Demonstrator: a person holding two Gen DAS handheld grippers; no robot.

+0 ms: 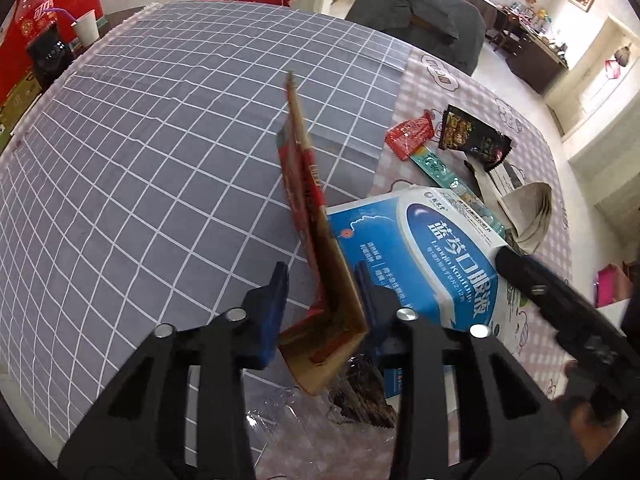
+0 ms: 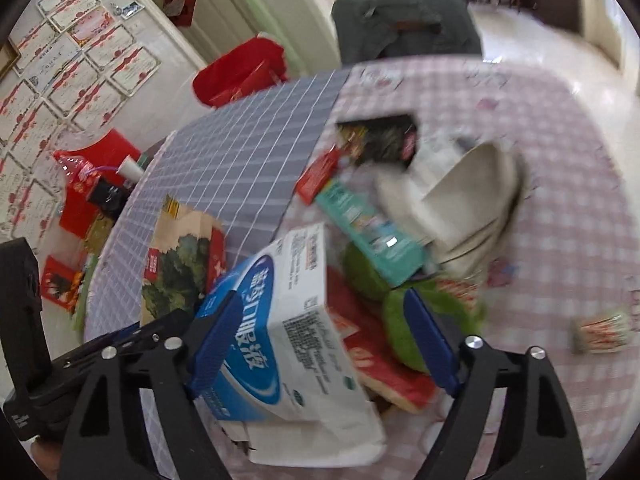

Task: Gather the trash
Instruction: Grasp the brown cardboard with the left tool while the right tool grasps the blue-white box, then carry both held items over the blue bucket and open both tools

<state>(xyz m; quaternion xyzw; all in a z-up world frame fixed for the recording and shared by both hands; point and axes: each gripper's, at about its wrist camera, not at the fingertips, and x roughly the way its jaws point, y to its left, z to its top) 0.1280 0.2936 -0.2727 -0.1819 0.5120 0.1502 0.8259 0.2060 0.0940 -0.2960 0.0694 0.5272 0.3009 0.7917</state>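
My left gripper has its blue pads around a flattened brown and red cardboard box, held on edge above the table; the box also shows in the right wrist view. A white and blue medicine box lies just to its right. In the right wrist view my right gripper is open, its pads on either side of that medicine box, which fills the left half of the gap. More trash lies beyond: a black snack packet, a red wrapper, a teal box, crumpled paper.
The round table carries a grey grid cloth and pink checked cloth. Green items and a red card lie under the right gripper. A paper cup and red bottle stand at the far edge. A grey chair is behind.
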